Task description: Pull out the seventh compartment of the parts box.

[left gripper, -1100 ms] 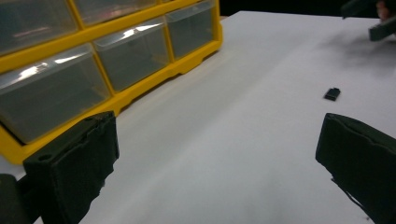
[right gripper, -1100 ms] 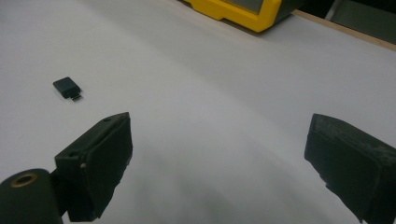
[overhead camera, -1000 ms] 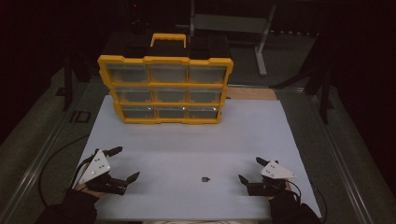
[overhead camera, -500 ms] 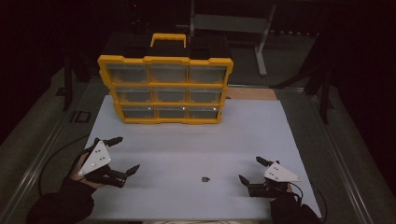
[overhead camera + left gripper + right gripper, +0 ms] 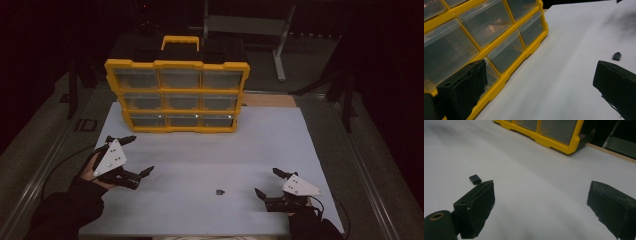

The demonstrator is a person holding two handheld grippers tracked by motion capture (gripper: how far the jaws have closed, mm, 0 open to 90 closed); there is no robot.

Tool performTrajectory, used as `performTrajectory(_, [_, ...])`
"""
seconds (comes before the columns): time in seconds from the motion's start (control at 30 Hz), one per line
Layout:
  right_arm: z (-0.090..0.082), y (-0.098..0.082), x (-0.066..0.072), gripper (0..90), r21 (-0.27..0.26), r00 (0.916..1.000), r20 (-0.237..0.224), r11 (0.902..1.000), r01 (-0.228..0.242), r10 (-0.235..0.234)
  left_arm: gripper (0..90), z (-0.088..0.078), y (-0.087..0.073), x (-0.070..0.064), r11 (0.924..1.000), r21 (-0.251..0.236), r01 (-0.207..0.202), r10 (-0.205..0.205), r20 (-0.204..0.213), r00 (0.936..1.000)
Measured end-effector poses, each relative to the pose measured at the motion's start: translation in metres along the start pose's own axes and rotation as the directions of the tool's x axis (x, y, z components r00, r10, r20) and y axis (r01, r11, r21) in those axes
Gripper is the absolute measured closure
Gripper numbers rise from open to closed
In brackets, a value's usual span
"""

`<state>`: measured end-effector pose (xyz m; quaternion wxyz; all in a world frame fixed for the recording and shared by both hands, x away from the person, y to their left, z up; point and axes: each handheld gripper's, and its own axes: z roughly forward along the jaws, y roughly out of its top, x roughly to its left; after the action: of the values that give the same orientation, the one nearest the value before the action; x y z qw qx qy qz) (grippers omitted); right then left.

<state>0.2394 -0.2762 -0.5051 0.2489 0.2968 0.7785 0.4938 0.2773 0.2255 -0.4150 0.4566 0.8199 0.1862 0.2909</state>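
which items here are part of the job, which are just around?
In play:
- small black part on the white mat
- yellow drawer organizer
- left gripper, open
- right gripper, open

Just around:
- metal stand behind the table
- wooden strip right of the organizer

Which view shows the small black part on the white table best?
The right gripper view: the small black part lies close, just beyond one jaw, its blocky shape clear. The left gripper view shows it farther off; the high view shows a speck.
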Motion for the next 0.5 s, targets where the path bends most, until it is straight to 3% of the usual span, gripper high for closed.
performTrajectory(0.5, [0.001, -0.001, 0.0, 8.2, -0.001, 1.0, -0.003, 1.0, 0.002, -0.002, 0.0, 0.024, 0.009, 0.013, 0.9941, 0.043, -0.099, 0.101, -0.037, 0.9942])
